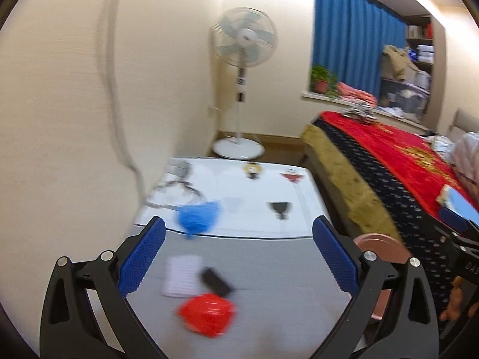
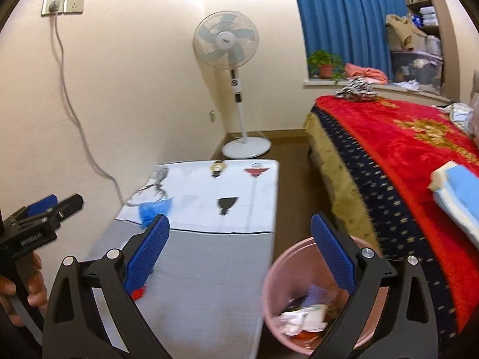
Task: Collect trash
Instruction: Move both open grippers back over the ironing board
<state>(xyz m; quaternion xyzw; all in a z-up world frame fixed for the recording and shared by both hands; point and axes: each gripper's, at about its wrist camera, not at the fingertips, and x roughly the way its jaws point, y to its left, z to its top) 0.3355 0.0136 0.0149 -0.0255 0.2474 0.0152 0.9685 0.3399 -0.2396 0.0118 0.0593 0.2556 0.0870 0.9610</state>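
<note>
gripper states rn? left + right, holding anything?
Left gripper: open, jaws wide, holding nothing.
Right gripper: open, jaws wide, empty, with the pink trash bin below it.

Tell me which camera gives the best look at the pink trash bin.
The right wrist view. There the pink trash bin sits on the floor beside the table, its rim open to the camera and crumpled trash inside. The left wrist view shows only a blurred part of its rim behind one of the fingers.
</note>
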